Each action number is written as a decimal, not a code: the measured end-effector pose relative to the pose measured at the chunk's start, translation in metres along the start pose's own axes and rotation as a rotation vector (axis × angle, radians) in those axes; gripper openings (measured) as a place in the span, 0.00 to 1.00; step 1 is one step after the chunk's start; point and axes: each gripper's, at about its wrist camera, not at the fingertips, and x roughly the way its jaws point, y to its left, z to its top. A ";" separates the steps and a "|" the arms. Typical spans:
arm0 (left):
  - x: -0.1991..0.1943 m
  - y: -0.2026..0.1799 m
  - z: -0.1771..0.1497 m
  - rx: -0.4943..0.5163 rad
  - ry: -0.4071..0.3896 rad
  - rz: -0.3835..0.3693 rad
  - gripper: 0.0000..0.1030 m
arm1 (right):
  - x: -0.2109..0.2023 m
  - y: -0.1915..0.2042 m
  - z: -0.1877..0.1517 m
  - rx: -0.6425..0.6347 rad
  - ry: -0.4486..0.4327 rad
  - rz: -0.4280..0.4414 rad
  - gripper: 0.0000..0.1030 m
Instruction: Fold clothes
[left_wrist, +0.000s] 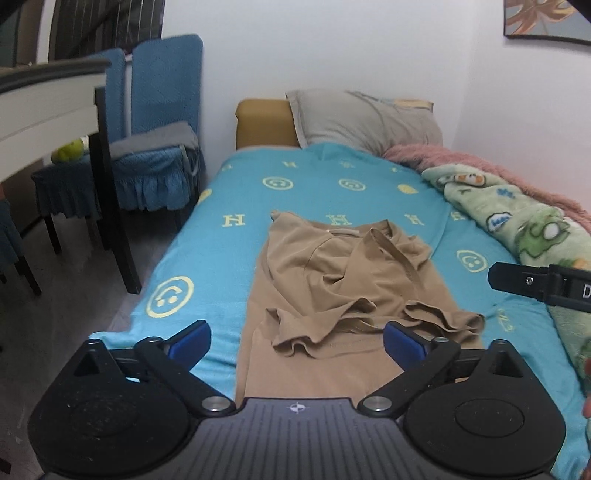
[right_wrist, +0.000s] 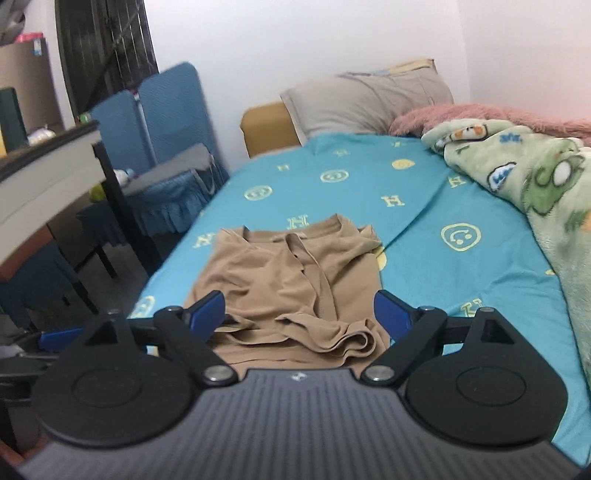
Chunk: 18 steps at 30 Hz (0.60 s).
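A tan shirt lies on the turquoise bed sheet, its sides folded inward and its sleeves bunched in rumpled folds across the near half. My left gripper hovers over the shirt's near end, open wide, with nothing between its blue pads. Part of the other gripper's black body juts in from the right edge. In the right wrist view the same shirt lies ahead, and my right gripper stands open above its bunched sleeves, holding nothing.
A grey pillow and a tan headboard stand at the far end. A green cartoon blanket and a pink blanket are heaped along the right wall. Blue-covered chairs and a table stand left of the bed.
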 end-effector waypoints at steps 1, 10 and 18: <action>-0.008 0.000 -0.002 0.001 -0.005 0.000 1.00 | -0.006 -0.001 -0.001 0.018 0.001 0.002 0.86; -0.007 0.047 -0.033 -0.377 0.263 -0.121 0.99 | -0.033 -0.041 -0.031 0.472 0.169 0.073 0.86; 0.045 0.089 -0.085 -0.840 0.545 -0.322 0.95 | -0.008 -0.067 -0.103 1.010 0.369 0.123 0.87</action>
